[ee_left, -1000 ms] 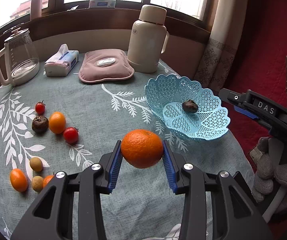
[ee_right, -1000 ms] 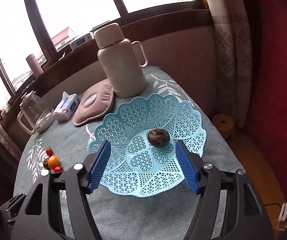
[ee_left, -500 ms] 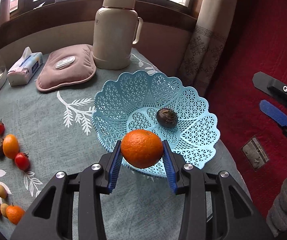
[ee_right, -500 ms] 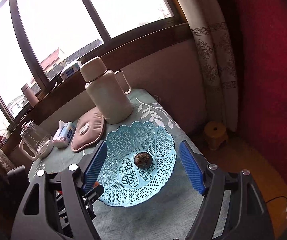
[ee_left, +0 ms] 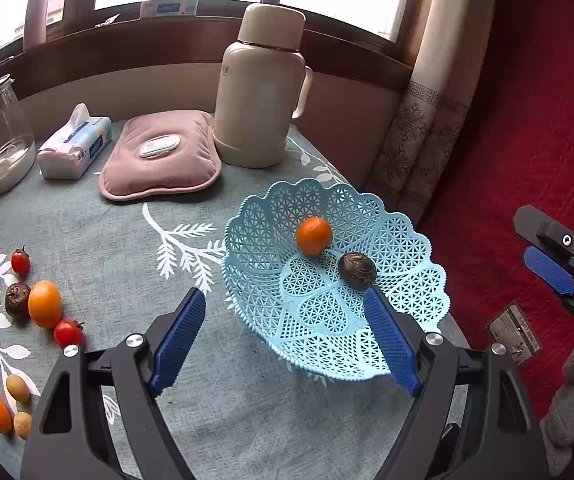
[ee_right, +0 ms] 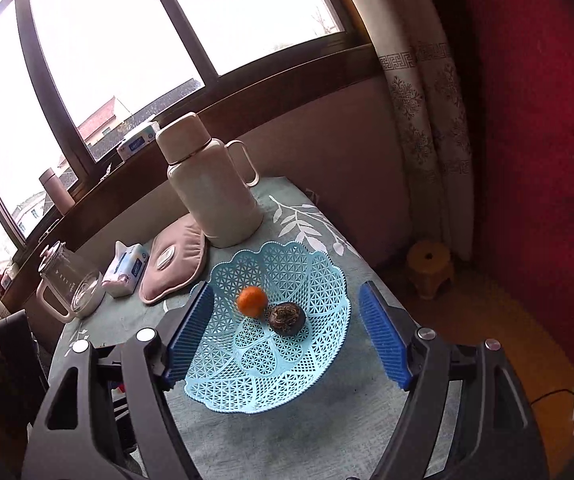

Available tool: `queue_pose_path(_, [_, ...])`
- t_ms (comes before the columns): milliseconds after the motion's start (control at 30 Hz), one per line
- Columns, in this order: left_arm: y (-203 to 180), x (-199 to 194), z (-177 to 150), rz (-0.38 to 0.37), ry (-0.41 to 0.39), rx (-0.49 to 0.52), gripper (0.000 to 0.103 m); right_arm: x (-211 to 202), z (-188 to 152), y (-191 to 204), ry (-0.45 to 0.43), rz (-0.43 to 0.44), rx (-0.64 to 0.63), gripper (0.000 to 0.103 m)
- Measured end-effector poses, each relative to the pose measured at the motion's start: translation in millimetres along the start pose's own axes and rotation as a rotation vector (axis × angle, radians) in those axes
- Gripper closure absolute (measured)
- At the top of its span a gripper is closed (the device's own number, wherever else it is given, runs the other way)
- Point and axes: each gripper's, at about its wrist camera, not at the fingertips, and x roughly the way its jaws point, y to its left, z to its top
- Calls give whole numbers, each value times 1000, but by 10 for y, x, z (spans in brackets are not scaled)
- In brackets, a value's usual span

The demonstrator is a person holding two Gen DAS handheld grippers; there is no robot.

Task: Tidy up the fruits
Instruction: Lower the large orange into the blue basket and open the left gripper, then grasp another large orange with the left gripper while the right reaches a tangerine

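Basket, two fruits inside, nine fruits on tablecloth

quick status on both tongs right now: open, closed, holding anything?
Left tongs: opening, nothing between the jaws; the orange already lies in the blue basket.
Right tongs: open, empty, hovering over the basket.

No lettering is legible on the tissue pack or flask.
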Motion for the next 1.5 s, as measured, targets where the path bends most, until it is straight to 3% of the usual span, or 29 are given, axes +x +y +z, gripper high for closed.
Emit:
queue_pose_path(367, [388,-510,104,94,-111,-41,19,-288,-37,244,-86,70,-45,18])
queue_pose_path(667, [931,-976,132,183,-169,-94,18,-402,-132,509,-103,119,-104,17])
queue_pose_path(1100, [1661,-1428,-95,302,-177,-178,18,-386,-299,762,-66,158,-170,16])
queue_pose_path(1500, [2233,-1513,-506,376,-121,-288,18,-346,-513,1037,-14,192,-235,16])
